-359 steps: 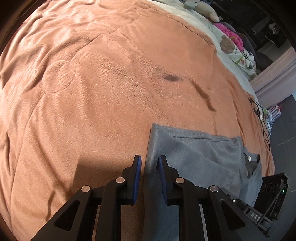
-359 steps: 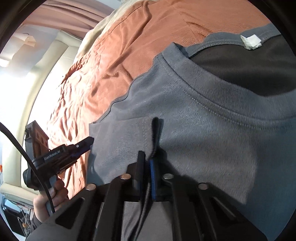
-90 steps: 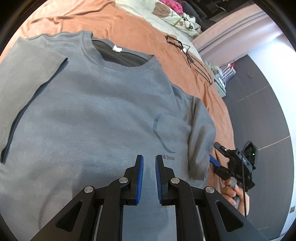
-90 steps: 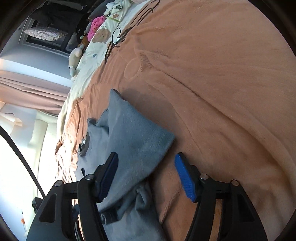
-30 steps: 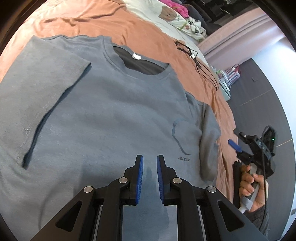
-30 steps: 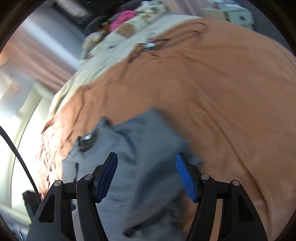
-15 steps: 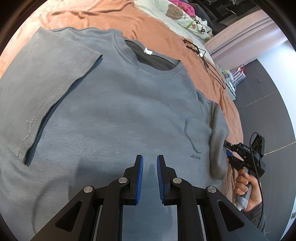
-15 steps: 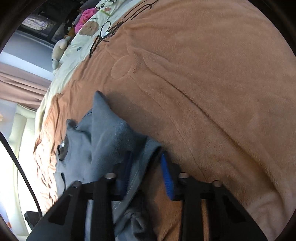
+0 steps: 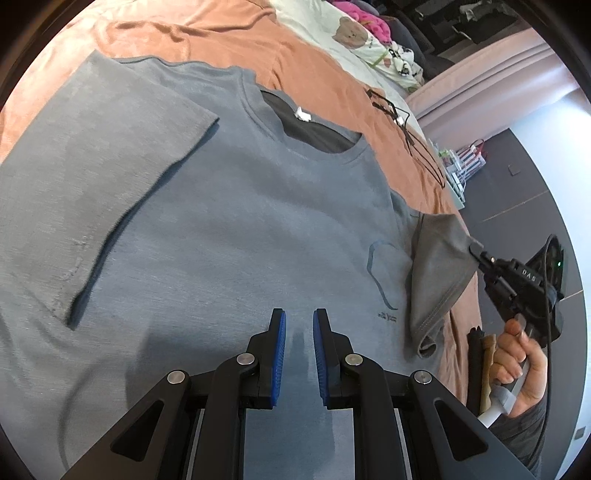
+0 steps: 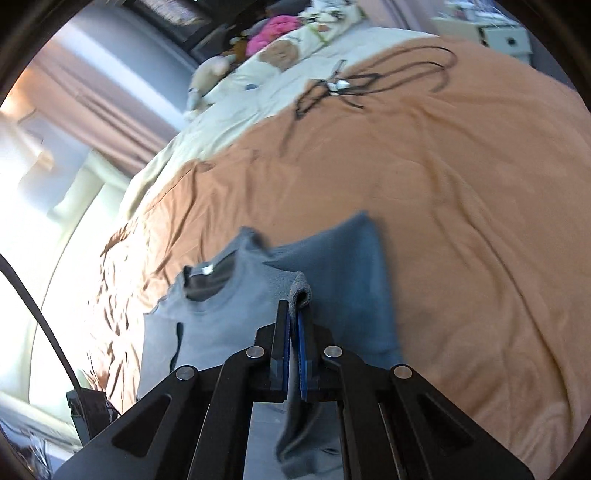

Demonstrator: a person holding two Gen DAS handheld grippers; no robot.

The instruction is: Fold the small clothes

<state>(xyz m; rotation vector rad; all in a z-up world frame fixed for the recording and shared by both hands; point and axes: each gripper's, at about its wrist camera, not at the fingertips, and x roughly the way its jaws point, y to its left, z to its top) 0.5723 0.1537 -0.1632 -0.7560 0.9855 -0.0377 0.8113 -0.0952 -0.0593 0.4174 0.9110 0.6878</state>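
You are working over a bed covered with an orange-brown blanket, rumpled into creases toward its far side. Past the blanket, at the far end of the bed, lies a cream cover printed with a bear, with a pink bundle and soft toys by it. A black cable loops across the blanket near that far end. Beyond the bed's right edge you can see dark grey floor and pinkish curtains; in the right wrist view bright window light washes out the left side.

The grey T-shirt lies face up and flat on the blanket, filling the near part of the bed, neck opening away from you with a white label inside the collar. Its left sleeve is folded inward over the chest. A small pocket outline with tiny print sits on the chest toward the bed's right edge.

Your left hand-held gripper hovers over the shirt's lower front, pads slightly apart with nothing between them. Your right hand-held gripper, jaws just closed, is clamped on the right sleeve, which is lifted off the blanket at the bed's right edge.
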